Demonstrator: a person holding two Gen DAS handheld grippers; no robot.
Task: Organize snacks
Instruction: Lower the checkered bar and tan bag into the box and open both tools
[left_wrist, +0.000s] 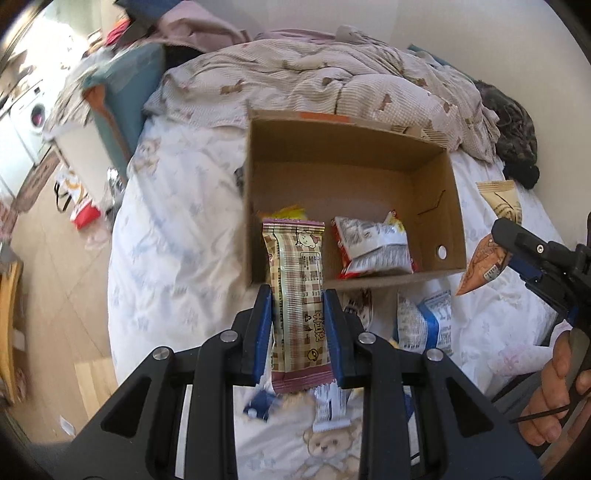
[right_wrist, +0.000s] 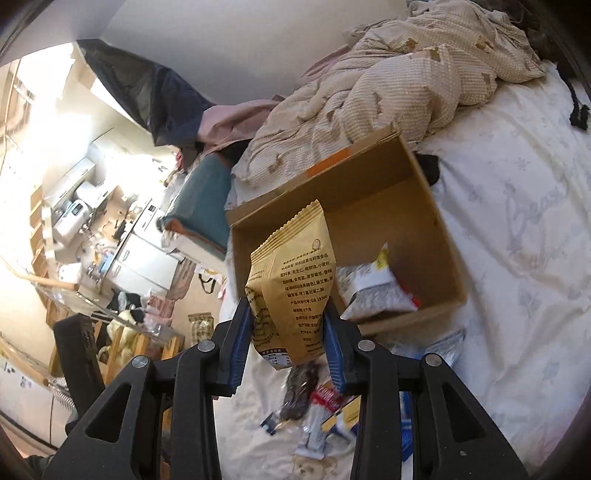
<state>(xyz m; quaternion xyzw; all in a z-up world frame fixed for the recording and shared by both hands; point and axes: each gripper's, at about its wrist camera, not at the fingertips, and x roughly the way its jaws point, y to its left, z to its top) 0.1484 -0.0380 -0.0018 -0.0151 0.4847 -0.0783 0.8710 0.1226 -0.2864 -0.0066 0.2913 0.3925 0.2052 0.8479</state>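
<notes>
An open cardboard box (left_wrist: 448, 206) stands on the bed; it also shows in the right wrist view (right_wrist: 439, 236). Inside lie a red and white snack bag (left_wrist: 373, 245) (right_wrist: 373, 291) and a yellow packet (left_wrist: 288, 212). My left gripper (left_wrist: 297, 299) is shut on a long checked beige snack packet (left_wrist: 297, 291), held over the box's near left corner. My right gripper (right_wrist: 288, 317) is shut on a tan snack pouch (right_wrist: 295, 291) near the box's front edge; in the left wrist view it (left_wrist: 506, 236) is at the right with the pouch (left_wrist: 480, 273).
Several loose snack packets lie on the white bedsheet in front of the box (left_wrist: 424, 325) (right_wrist: 325, 410). Another tan pouch (left_wrist: 502, 201) lies right of the box. A crumpled beige quilt (left_wrist: 332, 77) is behind the box. The bed's left edge drops to a cluttered floor (left_wrist: 55, 258).
</notes>
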